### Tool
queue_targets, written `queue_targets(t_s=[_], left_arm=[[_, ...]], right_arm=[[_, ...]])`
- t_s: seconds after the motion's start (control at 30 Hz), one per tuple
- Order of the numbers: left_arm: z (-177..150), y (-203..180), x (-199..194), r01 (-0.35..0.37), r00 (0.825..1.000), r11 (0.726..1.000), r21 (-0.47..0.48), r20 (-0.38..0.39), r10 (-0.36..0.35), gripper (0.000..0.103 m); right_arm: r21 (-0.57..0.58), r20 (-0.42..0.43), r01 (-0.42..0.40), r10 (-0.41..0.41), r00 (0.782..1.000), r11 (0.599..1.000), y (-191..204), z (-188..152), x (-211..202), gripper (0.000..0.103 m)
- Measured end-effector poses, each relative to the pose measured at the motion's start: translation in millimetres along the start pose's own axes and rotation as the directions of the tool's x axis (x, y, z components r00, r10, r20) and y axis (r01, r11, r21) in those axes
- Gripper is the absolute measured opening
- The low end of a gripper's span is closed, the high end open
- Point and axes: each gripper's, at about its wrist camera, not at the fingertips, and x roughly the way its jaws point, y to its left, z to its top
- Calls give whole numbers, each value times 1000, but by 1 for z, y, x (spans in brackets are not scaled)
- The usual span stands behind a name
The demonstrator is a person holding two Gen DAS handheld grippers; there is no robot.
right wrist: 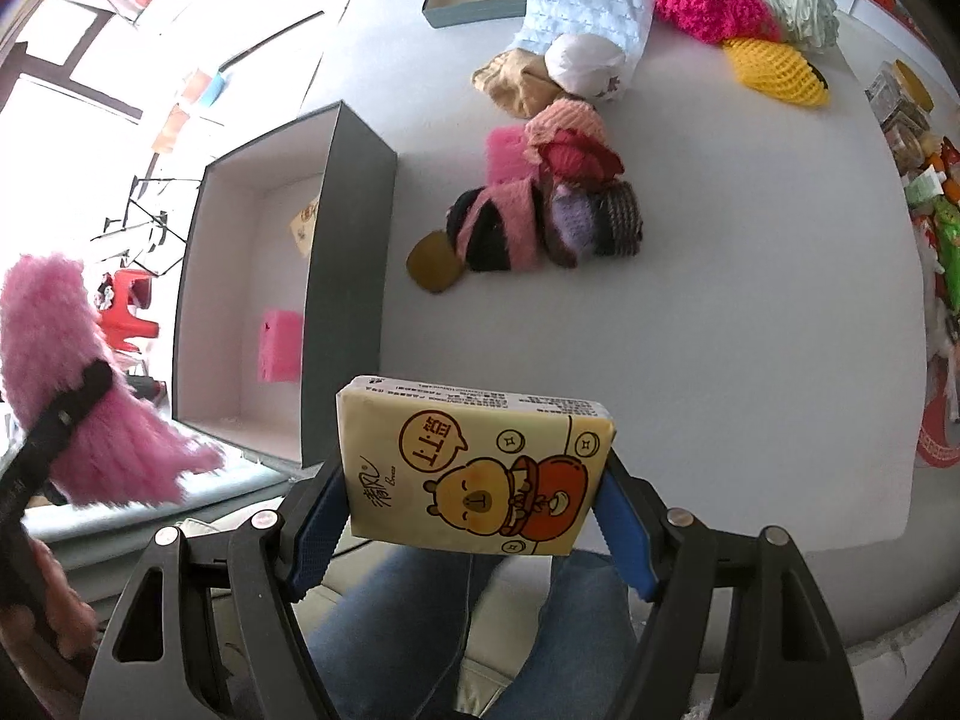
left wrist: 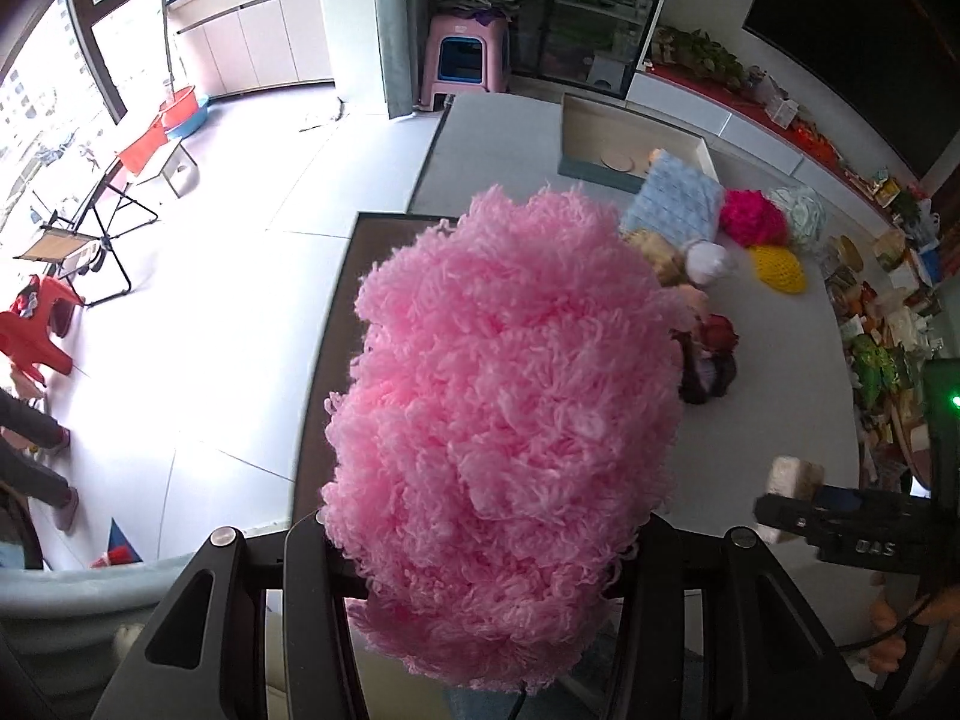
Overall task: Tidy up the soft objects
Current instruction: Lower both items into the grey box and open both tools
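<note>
Pink fluffy yarn bundle [left wrist: 504,420] clamped in left gripper [left wrist: 480,564], carried above the edge of the grey box [right wrist: 354,276], beside the table [right wrist: 720,360]. Looks light, very soft, squashy, loose loops likely to snag or shed; best pinched across the middle, as now, jaws sunk well into the fluff. Blurred in the right wrist view, so probably swinging.

Yellow tissue pack [right wrist: 474,474] clamped in right gripper [right wrist: 474,516], blue pads [right wrist: 318,534] pressing on both short sides, jaws fairly wide apart on it. Judged light, soft but boxy, plastic wrap a bit slippery; grip across the width seems firm enough. Held over the table's near edge, just beside the grey box.

Inside the box: a pink sponge [right wrist: 279,345] and a small card, otherwise white floor.

Farther out on the table: knitted pile [right wrist: 552,204], white ball [right wrist: 588,66], blue quilted cloth [right wrist: 588,6], magenta yarn [right wrist: 708,6], yellow net [right wrist: 774,72], pale green yarn [right wrist: 798,0], second open box [right wrist: 468,6]. Jeans-clad legs below.
</note>
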Motion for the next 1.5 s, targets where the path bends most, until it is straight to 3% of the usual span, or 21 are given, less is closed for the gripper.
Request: queue_targets(t_s=[0.23, 0.43, 0.63, 0.8, 1.0, 1.17, 1.27, 1.37, 1.43, 1.5], left_arm=[[41, 42, 22, 54, 999, 990, 131, -4, -54, 49], [78, 73, 47, 140, 990, 937, 322, -56, -128, 49], [94, 73, 87, 213, 974, 887, 410, -163, -158, 49], [89, 55, 107, 234, 966, 854, 465, -206, -153, 49], [90, 50, 112, 187, 972, 845, 502, -219, -85, 49], [97, 46, 129, 171, 970, 822, 543, -239, -45, 49], [100, 40, 145, 190, 967, 759, 623, -251, -37, 49], [103, 34, 166, 264, 946, 686, 678, -320, -49, 49], [101, 30, 176, 303, 935, 610, 732, -352, -42, 49], [101, 26, 181, 335, 929, 536, 775, -368, -49, 49]], right_arm=[[78, 92, -12, 5, 996, 997, 29, 7, -1, 77], [181, 151, -42, 15, 988, 982, 104, 30, 21, 77], [249, 123, -51, 21, 992, 967, 167, 36, 53, 77], [336, 108, -65, 30, 994, 940, 169, 27, 68, 77], [388, 97, -108, 76, 992, 915, 160, 26, 88, 77], [375, 72, -110, 90, 993, 920, 160, 33, 99, 77], [425, 70, -132, 113, 991, 896, 161, 32, 107, 77], [478, 92, -125, 92, 992, 870, 159, 37, 116, 77], [534, 111, -112, 61, 992, 838, 160, 36, 123, 77], [631, 117, -98, 30, 993, 770, 161, 33, 128, 77]])
